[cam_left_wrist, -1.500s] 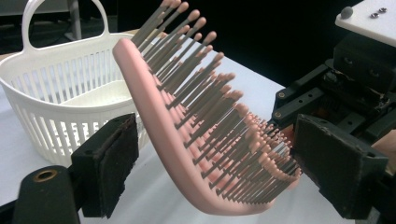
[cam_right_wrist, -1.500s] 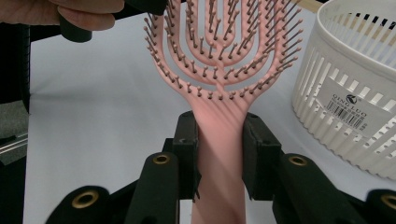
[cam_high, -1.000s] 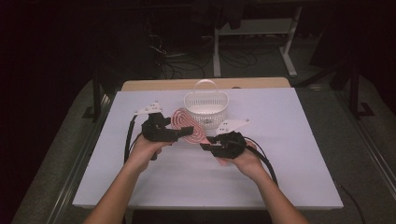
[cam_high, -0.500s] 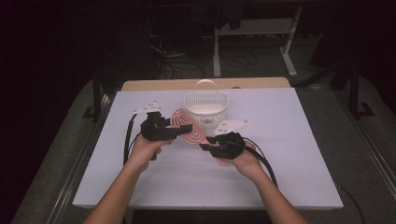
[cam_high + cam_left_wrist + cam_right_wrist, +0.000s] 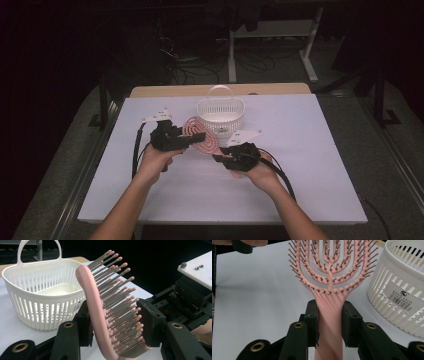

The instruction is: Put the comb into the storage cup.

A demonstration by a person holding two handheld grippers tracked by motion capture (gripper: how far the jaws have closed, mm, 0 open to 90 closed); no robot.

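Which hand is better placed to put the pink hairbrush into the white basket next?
Probably the left. The left gripper has just been closing on the hairbrush head, nearest the basket. The right gripper clamps the handle, farther from the basket.

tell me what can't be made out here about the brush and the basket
- Hairbrush handle end: right gripper view, cut off by the bottom edge between the right tongs.
- Basket floor: high view too small; left gripper view, front wall hides most.
- Basket label small print: right gripper view, too small.
- Left tongs pad contact: left gripper view, bristles hide it.
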